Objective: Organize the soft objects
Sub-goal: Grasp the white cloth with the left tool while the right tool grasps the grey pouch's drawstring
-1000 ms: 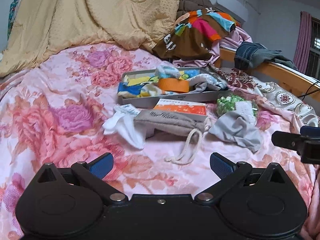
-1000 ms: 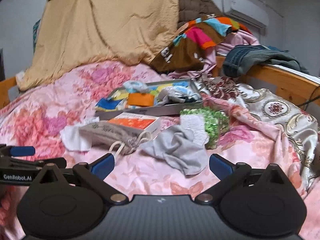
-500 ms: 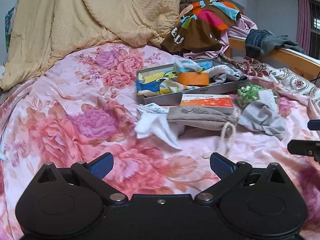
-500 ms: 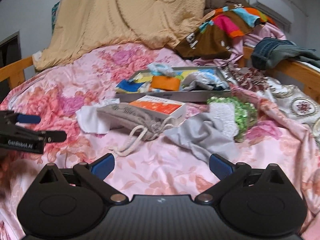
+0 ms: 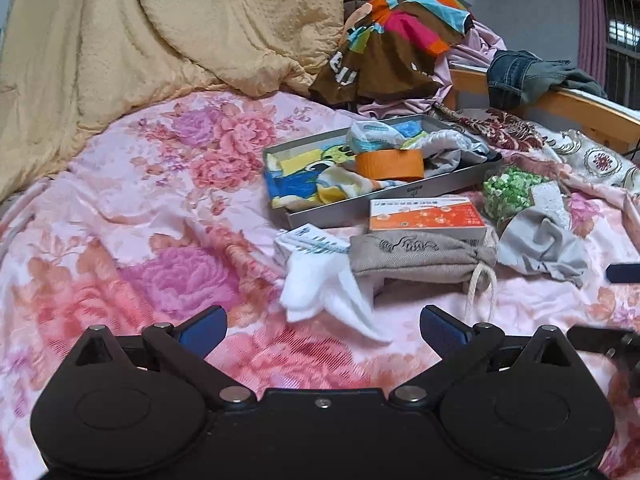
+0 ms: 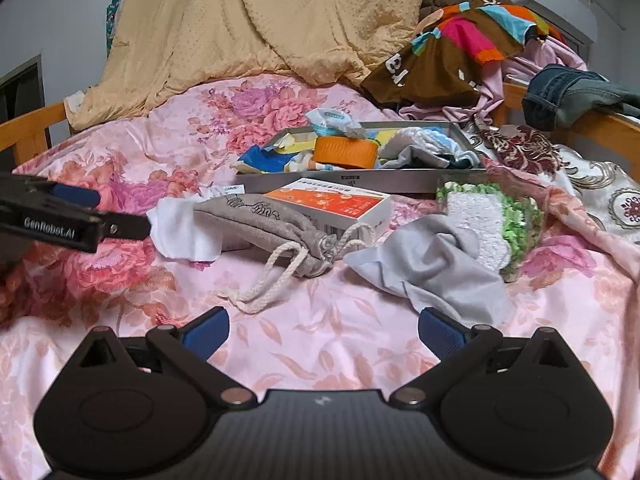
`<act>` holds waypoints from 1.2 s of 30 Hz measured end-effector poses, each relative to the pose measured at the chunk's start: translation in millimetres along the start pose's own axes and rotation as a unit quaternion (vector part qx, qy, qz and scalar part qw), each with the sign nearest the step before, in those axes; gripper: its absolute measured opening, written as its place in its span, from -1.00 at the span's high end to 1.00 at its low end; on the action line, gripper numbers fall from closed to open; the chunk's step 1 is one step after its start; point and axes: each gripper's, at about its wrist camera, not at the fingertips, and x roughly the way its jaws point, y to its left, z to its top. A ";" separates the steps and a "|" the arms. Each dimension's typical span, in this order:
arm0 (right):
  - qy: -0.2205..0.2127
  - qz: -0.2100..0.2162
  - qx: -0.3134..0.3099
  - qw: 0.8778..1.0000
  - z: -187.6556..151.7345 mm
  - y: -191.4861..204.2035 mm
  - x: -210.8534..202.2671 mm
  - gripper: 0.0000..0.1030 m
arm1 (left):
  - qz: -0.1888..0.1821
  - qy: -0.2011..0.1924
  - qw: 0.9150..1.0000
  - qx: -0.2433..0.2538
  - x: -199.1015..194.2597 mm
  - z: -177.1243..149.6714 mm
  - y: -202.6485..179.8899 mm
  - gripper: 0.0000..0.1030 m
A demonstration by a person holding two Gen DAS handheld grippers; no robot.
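On the floral bed sheet lie a white cloth [image 5: 320, 286] [image 6: 186, 232], a grey drawstring pouch [image 5: 420, 256] [image 6: 264, 224], an orange-and-white box [image 5: 424, 214] [image 6: 332, 204], a grey cloth [image 5: 540, 242] [image 6: 432, 264] and a green-and-white knitted piece [image 5: 510, 188] [image 6: 500, 216]. A grey metal tray [image 5: 452, 184] [image 6: 400, 182] behind them holds an orange tape roll [image 5: 390, 164] [image 6: 346, 152] and several cloths. My left gripper [image 5: 322, 330] is open and empty, just short of the white cloth. My right gripper [image 6: 324, 330] is open and empty, in front of the pouch's cord.
A tan quilt [image 5: 160, 28] is heaped at the back. A colourful garment [image 5: 400, 40], pink cloth and jeans [image 5: 528, 72] lie by the wooden bed rail [image 5: 592, 108] on the right. A patterned blanket [image 6: 600, 184] covers the right side.
Both grippers have moved forward and to the left, closer to the pile. The left one now faces the white cloth. Both stay open.
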 end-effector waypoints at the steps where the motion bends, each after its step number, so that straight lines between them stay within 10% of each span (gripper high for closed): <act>1: 0.001 0.000 -0.003 1.000 0.0 1.3 1.9 -0.99 | -0.002 0.001 1.000 0.001 3.2 1.4 -0.3 -0.99; 36: -0.033 -0.004 -0.070 0.997 19.1 15.2 100.7 -0.78 | -0.014 0.021 0.985 0.170 73.5 11.7 -9.4 -0.98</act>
